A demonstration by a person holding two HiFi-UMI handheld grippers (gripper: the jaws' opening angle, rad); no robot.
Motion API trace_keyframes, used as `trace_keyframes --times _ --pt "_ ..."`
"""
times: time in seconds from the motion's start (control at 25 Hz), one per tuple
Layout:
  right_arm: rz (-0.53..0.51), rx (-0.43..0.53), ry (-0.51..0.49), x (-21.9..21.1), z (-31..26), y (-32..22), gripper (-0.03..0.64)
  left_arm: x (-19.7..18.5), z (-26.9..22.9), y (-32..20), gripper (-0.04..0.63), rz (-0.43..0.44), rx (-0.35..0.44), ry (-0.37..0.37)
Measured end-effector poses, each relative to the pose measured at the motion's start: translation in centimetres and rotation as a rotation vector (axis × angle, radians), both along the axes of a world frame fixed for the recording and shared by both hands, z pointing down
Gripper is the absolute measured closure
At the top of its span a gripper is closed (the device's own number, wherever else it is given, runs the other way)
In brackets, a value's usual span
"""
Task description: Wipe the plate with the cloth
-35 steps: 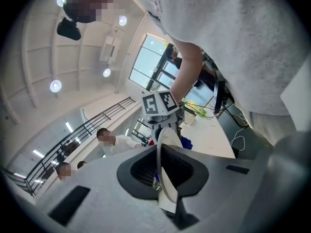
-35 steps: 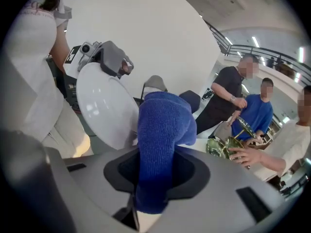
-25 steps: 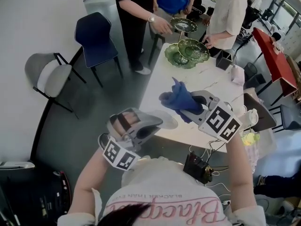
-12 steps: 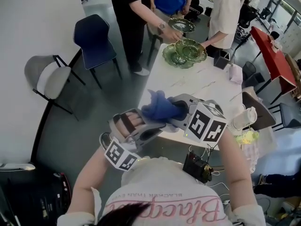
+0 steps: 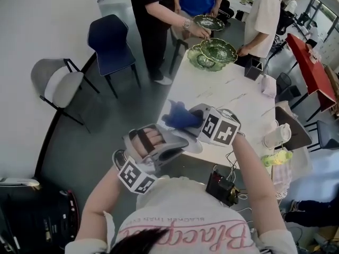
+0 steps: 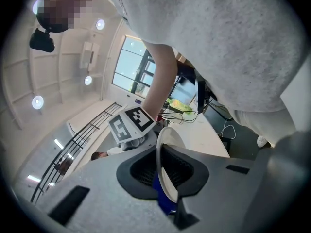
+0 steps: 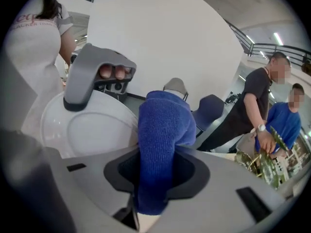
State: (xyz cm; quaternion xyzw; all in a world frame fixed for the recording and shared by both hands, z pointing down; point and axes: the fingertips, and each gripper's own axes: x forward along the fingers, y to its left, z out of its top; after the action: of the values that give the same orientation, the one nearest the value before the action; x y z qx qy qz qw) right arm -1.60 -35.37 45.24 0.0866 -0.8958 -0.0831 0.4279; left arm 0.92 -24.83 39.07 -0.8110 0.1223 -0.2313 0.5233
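My left gripper (image 5: pixel 177 142) is shut on the rim of a white plate (image 5: pixel 194 145) and holds it off the table's near edge. In the left gripper view the plate (image 6: pixel 164 161) stands edge-on between the jaws of the left gripper (image 6: pixel 165 174). My right gripper (image 5: pixel 194 118) is shut on a blue cloth (image 5: pixel 180 118), which bulges out past its jaws. In the right gripper view the cloth (image 7: pixel 160 140) fills the right gripper (image 7: pixel 158 173) and hangs at the right rim of the plate (image 7: pixel 85 130). Whether cloth and plate touch I cannot tell.
A white table (image 5: pixel 233 99) runs away from me. Green leaf-shaped dishes (image 5: pixel 212 52) lie at its far end, where people stand and one hand holds a dish. A white cup (image 5: pixel 276 135) stands at the right. A dark blue chair (image 5: pixel 108 36) and a grey chair (image 5: pixel 55 83) stand to the left.
My right gripper has come down and to the left with the blue cloth, from over the table to right beside the plate. The left gripper has stayed about where it was.
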Motion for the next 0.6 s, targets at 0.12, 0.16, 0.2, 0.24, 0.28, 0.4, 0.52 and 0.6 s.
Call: trace_keyframes --times 0.12,0.16,0.2,0.24,0.28,0.4,0.52,0.6 --pt "0.046 -0.026 0.000 0.7 1.1 -0.7 0.507 -0.4 -0.4 0.2 0.575 -0.012 -0.006 0.015" --pt "0.068 -0.031 0.005 1.0 1.5 -1.0 0.507 -0.6 -0.6 0.2 0.577 -0.019 -0.008 0.026" --pt "0.093 -0.038 0.008 1.5 1.9 -1.3 0.506 -0.9 -0.8 0.0 0.577 -0.029 -0.013 0.042" --pt "0.122 -0.045 0.006 1.9 2.3 -1.6 0.507 -1.2 -1.1 -0.2 0.577 -0.041 -0.023 0.064" --pt "0.155 -0.051 -0.003 2.4 2.5 -1.9 0.506 -1.6 -1.4 -0.6 0.577 -0.057 -0.040 0.093" --pt "0.271 -0.055 -0.068 3.9 2.2 -2.8 0.506 -2.9 -2.1 -1.9 0.577 -0.121 -0.112 0.202" --pt "0.383 -0.046 -0.153 5.2 1.0 -3.3 0.506 -4.1 -2.7 -3.2 0.577 -0.186 -0.165 0.295" --pt "0.444 -0.041 -0.204 6.0 0.3 -3.3 0.507 -4.7 -3.1 -3.9 0.577 -0.221 -0.203 0.355"
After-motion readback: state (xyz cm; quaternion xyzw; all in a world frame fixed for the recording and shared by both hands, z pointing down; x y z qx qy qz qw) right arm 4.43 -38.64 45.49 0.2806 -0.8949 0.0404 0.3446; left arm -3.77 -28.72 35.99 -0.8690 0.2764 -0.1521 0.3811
